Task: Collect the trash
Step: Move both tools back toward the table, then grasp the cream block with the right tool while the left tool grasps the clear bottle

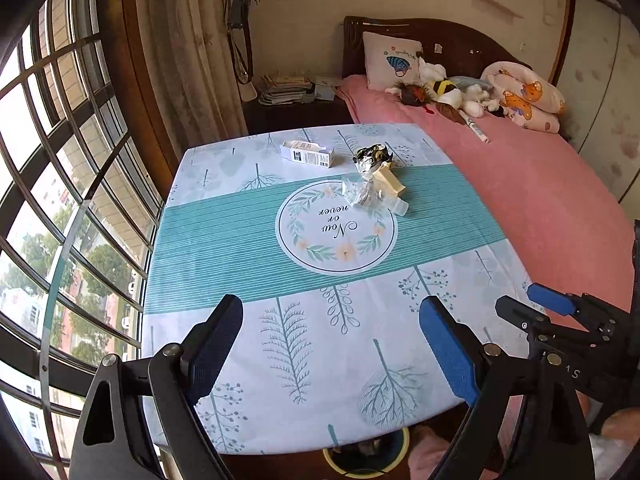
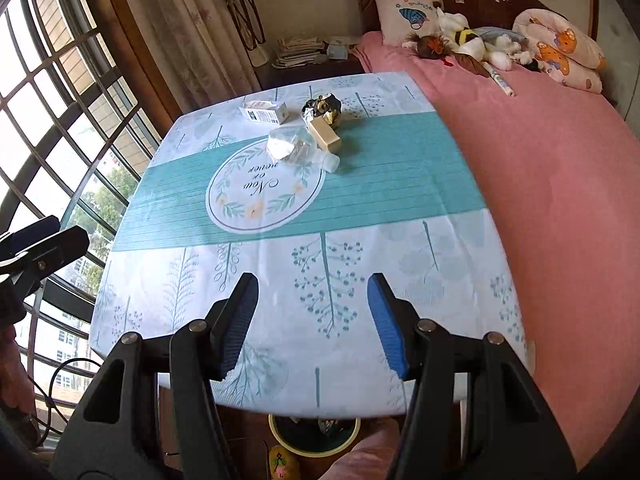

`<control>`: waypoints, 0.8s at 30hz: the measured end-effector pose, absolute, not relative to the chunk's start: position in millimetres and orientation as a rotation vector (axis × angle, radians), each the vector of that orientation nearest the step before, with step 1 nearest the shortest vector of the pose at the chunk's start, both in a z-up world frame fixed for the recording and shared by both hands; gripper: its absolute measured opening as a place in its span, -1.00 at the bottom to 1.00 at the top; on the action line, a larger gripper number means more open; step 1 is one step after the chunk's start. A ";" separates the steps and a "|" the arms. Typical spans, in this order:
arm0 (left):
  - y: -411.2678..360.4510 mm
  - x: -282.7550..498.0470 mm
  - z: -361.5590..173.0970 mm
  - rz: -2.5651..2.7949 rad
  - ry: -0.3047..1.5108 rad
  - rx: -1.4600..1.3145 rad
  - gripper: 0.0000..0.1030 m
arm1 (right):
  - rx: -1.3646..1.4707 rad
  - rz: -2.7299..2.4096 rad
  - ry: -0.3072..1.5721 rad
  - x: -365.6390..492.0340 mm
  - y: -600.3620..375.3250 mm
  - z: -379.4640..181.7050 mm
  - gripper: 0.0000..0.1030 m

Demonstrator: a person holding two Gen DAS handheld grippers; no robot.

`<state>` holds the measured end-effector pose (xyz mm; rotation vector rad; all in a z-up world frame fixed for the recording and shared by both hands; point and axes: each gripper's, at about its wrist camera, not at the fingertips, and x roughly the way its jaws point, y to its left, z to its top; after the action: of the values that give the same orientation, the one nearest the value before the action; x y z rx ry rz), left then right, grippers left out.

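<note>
Table under a teal-and-white cloth, its round medallion printed "Now or never".

Trash sits past the medallion, toward the far edge: a white carton with small print too fine to read, crumpled foil wrapper, a tan box, clear crushed plastic touching the medallion's rim.

Left gripper hangs over the near edge, jaws spread wide, nothing between them. Right gripper likewise wide and empty.

Left view alone shows the right gripper beside it, off the table's right edge; right view alone shows a slipper and more of the bin below the near edge.

Near half of the cloth is bare — pink bed flush against the table's right side.
</note>
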<state>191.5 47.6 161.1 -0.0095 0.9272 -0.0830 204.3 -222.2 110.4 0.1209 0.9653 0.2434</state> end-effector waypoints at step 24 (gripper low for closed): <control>-14.2 486.8 55.9 0.268 1.108 -0.288 0.76 | -0.062 0.613 1.180 537.2 -191.8 -24.9 0.04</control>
<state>486.8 -14.2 55.9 -0.2878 1.1079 0.2684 537.2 -191.8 -24.9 -0.0616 1.1795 0.6127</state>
